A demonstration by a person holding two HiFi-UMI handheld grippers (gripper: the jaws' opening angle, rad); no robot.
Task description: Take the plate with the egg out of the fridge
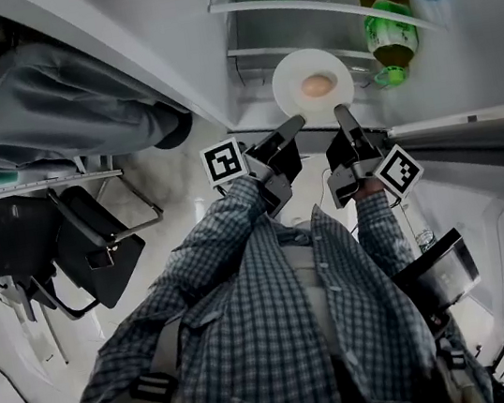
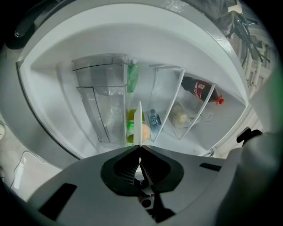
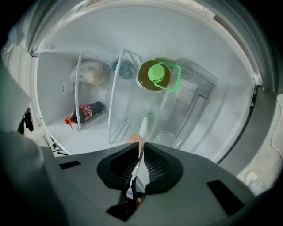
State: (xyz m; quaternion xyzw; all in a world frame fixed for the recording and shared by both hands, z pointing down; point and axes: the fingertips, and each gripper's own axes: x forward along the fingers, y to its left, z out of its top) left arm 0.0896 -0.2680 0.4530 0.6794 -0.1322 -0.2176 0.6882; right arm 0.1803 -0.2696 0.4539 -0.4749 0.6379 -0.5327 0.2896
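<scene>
With the left gripper [image 1: 294, 125] and right gripper [image 1: 344, 115] each clamped shut on the plate's [image 1: 287, 74] near rim, uneven pulling could tilt it and roll the egg [image 1: 316, 86] off.

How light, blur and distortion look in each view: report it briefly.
Head view: the fridge interior is bright, the plate almost washed out white, the person's shirt darker, and straight edges are bowed. Left gripper view: strong fisheye, dark corners, door shelves curved. Right gripper view: same fisheye and dark rim; the green-capped bottle stays sharp.
</scene>
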